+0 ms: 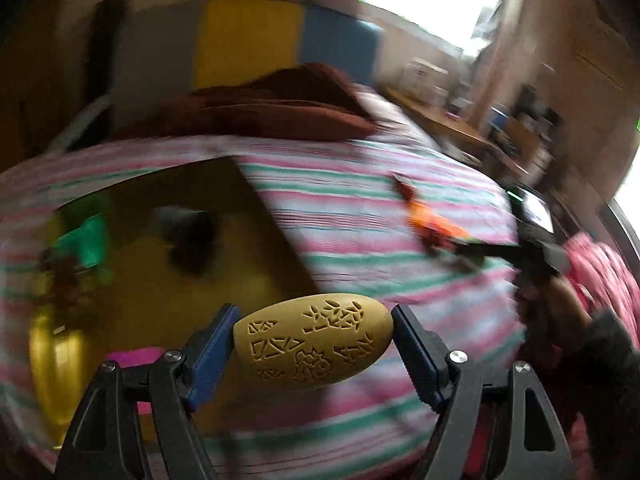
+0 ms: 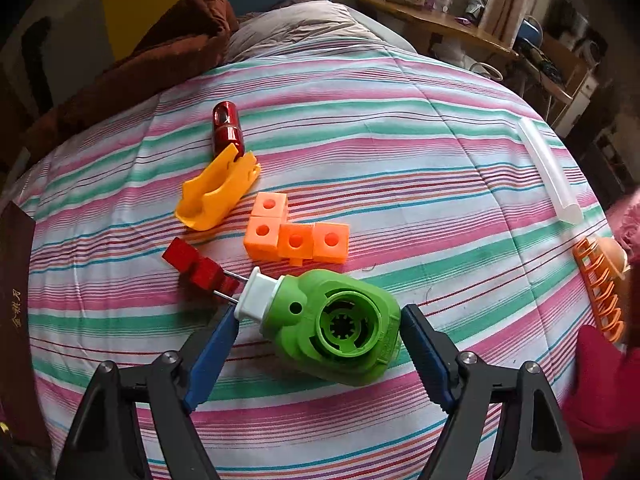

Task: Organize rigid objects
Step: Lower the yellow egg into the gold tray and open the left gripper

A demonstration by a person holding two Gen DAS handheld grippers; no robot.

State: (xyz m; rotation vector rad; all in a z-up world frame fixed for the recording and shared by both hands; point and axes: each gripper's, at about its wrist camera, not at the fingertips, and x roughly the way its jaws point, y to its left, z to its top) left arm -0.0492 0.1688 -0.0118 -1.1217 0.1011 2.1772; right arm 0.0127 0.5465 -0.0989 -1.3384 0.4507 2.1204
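My left gripper (image 1: 315,318) is shut on a tan oval stone (image 1: 316,340) carved with characters, held in the air near the right edge of an open box with a yellow inside (image 1: 256,248). Blurred green, black, pink and gold items lie in the box. In the right wrist view a green plastic piece with a white square end (image 2: 340,332) lies on the striped bedspread (image 2: 400,152). My right gripper (image 2: 319,316) is closed around it: the left pad touches the white end and the right pad the green body.
Beyond the green piece lie linked orange cubes (image 2: 296,232), a red block (image 2: 198,266), a yellow plastic piece (image 2: 218,192) and a red capsule (image 2: 227,128). A white tube (image 2: 550,172) and an orange rack (image 2: 600,284) lie at the right. A brown blanket (image 2: 160,52) is bunched at the back.
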